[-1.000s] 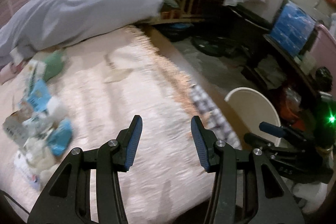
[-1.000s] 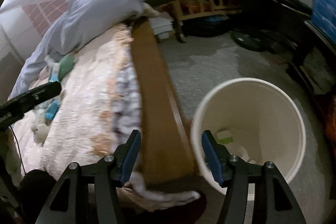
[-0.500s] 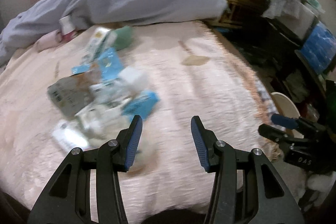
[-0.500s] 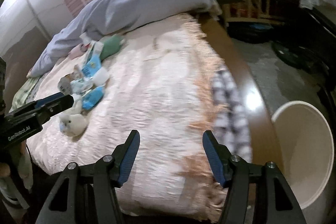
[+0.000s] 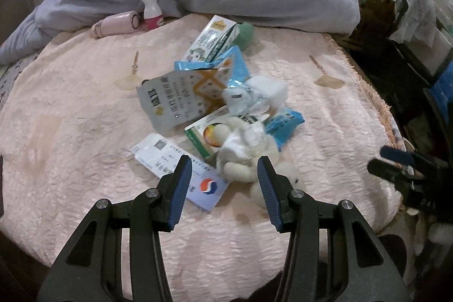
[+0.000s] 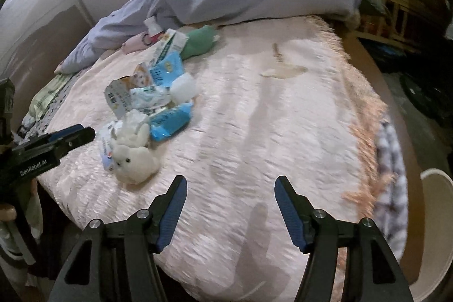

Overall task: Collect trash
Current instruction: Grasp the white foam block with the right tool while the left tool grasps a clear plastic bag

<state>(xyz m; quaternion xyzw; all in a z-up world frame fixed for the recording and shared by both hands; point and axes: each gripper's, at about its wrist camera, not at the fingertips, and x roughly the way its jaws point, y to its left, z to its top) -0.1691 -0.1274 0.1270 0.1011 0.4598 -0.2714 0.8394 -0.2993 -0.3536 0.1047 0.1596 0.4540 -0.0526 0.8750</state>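
Hovering left gripper near trash pile; bedspread bare toward fringed edge

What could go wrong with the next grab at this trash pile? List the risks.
1. The white plush toy lies on the wrappers, right ahead of the open left tool; a grab there may take the toy, not trash.
2. The flat white card lies flush on the pink bedspread; the fingers could pinch fabric.
3. The bin stands off the bed's far side, so loosely held crumpled wrappers may drop on the way.
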